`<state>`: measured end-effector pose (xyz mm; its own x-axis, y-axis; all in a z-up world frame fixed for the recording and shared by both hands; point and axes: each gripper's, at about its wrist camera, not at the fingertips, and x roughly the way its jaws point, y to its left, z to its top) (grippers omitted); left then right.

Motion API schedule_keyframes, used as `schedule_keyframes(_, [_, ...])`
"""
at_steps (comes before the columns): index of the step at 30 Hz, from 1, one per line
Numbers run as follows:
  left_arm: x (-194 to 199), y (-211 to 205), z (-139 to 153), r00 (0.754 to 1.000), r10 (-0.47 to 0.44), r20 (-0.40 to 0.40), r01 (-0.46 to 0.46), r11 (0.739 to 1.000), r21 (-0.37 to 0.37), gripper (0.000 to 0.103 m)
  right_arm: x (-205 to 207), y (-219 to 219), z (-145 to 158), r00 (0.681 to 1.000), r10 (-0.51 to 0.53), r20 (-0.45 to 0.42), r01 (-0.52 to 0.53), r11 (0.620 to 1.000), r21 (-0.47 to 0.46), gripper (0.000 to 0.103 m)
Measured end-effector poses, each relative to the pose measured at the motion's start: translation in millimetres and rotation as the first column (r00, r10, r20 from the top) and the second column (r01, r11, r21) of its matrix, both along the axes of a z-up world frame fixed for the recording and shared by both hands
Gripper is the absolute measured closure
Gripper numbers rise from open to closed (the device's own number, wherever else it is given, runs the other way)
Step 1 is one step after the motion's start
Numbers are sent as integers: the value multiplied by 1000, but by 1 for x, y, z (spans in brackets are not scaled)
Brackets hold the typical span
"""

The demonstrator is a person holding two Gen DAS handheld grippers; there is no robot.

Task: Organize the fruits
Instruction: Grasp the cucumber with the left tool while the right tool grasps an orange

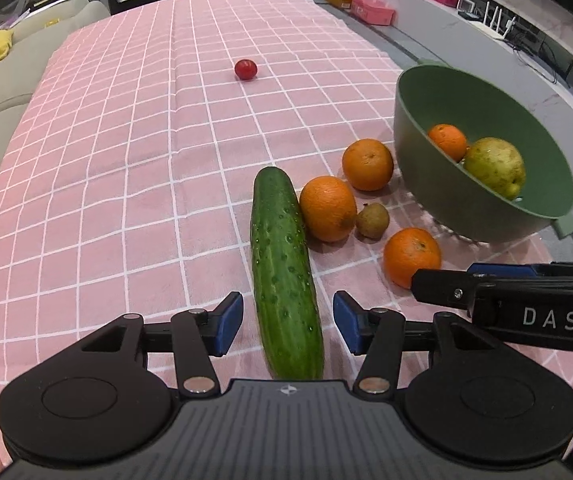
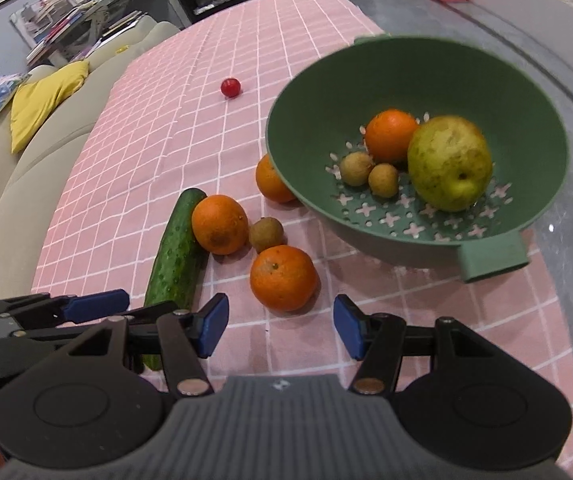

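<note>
Our left gripper [image 1: 288, 322] stands open astride the near end of the cucumber [image 1: 282, 264], untouched; firm, heavy and waxy, it wants gripping mid-length. Our right gripper [image 2: 281, 326] gapes empty before the nearest of 3 oranges [image 2: 283, 277], round and rollable, just left of the green bowl [image 2: 486, 258].

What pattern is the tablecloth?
Pink with a white grid, tablecloth; left wrist view shows it best.

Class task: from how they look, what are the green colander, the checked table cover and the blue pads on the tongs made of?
Green colander: probably moulded plastic, matte, with cross-shaped drain holes and a moulded tab handle.
Checked table cover: likely woven cloth, pink with white lines; creases run along it.
Blue pads on the tongs: seemingly rubber or foam, dull and without shine; the pictures leave that open.
</note>
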<state>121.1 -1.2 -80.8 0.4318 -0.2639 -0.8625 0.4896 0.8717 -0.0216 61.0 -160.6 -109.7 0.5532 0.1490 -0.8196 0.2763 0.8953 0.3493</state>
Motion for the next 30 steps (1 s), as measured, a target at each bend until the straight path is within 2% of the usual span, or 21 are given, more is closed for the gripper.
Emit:
schedule_keyframes(12, [25,2,-19,999,22,-46,-23,1000,-19,41,19,-2,-22,997,-67,-42,69,997,35,51])
schedule_keyframes(21, [28,-1,-24,1000,-9,-22,9,1000,-9,41,30,3,-25,998,-54,-34,55,998,9,62])
schedule_keyframes(25, [27,-3,-23,999,-28,-28,27,999,-37,58,32,4,-24,999,-40,-37,40,999,11,63])
schedule_keyframes(30, [26,-1,-23,999,-16,-33,14,999,-52,59,33,4,-24,999,-34,-42,35,999,23,63])
